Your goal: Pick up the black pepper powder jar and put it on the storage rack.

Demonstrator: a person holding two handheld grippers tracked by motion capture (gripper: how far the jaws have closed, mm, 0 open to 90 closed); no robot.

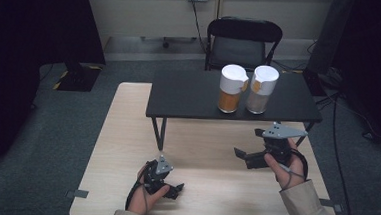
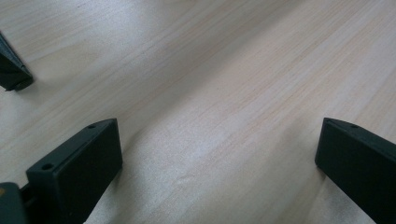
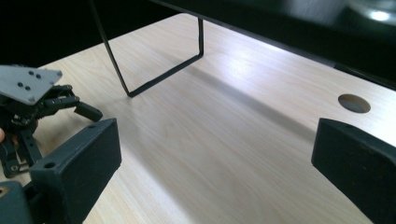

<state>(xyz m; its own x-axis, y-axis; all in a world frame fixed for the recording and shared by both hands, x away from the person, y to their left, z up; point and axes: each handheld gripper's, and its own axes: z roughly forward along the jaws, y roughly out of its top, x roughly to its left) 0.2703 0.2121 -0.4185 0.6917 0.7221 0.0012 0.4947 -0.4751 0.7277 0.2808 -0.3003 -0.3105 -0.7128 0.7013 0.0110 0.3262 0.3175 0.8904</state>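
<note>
Both the left gripper [image 2: 219,154] and right gripper [image 3: 215,154] stand spread over the bare wooden table [image 1: 127,133], well apart from the two jars [image 1: 231,89] on the black shelf [image 1: 189,95].

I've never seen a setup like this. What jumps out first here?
Two white-lidded jugs stand side by side on a black shelf raised over the wooden table: the left jug holds something orange, the right jug something greyish. Nearer the camera, a person's hands hold the left claw and the right claw, both open and empty.
</note>
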